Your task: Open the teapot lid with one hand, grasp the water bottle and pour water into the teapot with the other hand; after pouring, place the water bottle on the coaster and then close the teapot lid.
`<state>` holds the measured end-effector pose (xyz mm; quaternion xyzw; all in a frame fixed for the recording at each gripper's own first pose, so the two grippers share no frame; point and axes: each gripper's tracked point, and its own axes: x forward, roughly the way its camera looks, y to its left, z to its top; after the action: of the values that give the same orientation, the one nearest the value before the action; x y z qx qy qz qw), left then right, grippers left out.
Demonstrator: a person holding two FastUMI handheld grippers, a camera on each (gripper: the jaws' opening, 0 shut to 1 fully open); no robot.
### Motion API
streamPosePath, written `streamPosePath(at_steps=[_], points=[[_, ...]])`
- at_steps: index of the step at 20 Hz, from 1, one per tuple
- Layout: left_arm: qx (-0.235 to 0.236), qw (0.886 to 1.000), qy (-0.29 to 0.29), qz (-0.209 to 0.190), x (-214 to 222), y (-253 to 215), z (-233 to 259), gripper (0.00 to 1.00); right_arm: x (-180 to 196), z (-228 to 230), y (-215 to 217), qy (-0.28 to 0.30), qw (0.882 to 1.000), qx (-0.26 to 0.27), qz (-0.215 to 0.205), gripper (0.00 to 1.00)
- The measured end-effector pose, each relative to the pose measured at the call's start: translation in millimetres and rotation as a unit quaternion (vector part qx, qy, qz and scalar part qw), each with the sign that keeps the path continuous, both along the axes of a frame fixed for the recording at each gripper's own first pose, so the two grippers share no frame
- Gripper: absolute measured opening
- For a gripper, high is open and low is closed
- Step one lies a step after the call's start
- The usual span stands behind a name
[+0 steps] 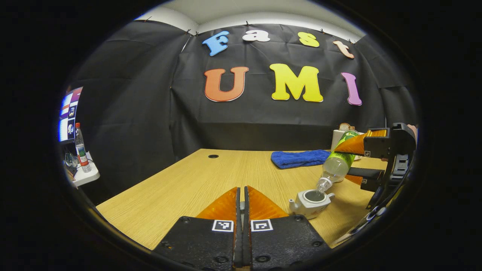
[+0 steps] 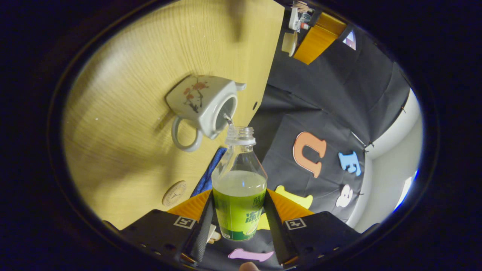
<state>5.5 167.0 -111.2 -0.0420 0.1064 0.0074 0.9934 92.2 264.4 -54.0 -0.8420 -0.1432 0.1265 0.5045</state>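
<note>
**Bottle tipped over open teapot, water running**

While the left gripper [image 1: 242, 195] sat at the bottom centre of the left gripper view, its two fingers lay pressed together; something thin seemed caught between them, but I could not tell what it was. Just beyond them, lower right of centre, the teapot [image 1: 311, 202] stood lidless on the wooden table [image 1: 180, 184], spout toward the left of the frame. Above it the water bottle [image 1: 336, 162] hung neck-down, its mouth right at the pot's opening. The right gripper [image 1: 357, 162] came in from the right edge, one finger above the bottle and one below, both against its green label. Farther back a folded blue towel [image 1: 299, 158] lay on the table, and at the far left edge a second bottle [image 1: 81, 148] stood on a small white shelf beside a screen [image 1: 69, 114].

In the right gripper view the right gripper [image 2: 239, 210] at the bottom centre clamped the water bottle [image 2: 239, 188] on both sides of its label, jaws spread only to the bottle's width. The cap was off. A thin stream ran from the mouth into the teapot [image 2: 201, 105], which showed at upper centre with a red flower print on its side and its handle toward the lower left. The coaster [image 2: 174, 193], a round disc, lay bare on the table [image 2: 124, 75] at lower left, well apart from the pot.
</note>
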Motion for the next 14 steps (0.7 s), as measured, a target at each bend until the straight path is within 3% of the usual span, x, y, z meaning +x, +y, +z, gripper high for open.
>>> streamPosePath(at_steps=[14], points=[[0.005,1.000,-0.003,0.000,-1.0,-0.6,3.2,0.03,-3.6,9.8,4.9,-0.016,1.000,-0.010,0.010,0.70]])
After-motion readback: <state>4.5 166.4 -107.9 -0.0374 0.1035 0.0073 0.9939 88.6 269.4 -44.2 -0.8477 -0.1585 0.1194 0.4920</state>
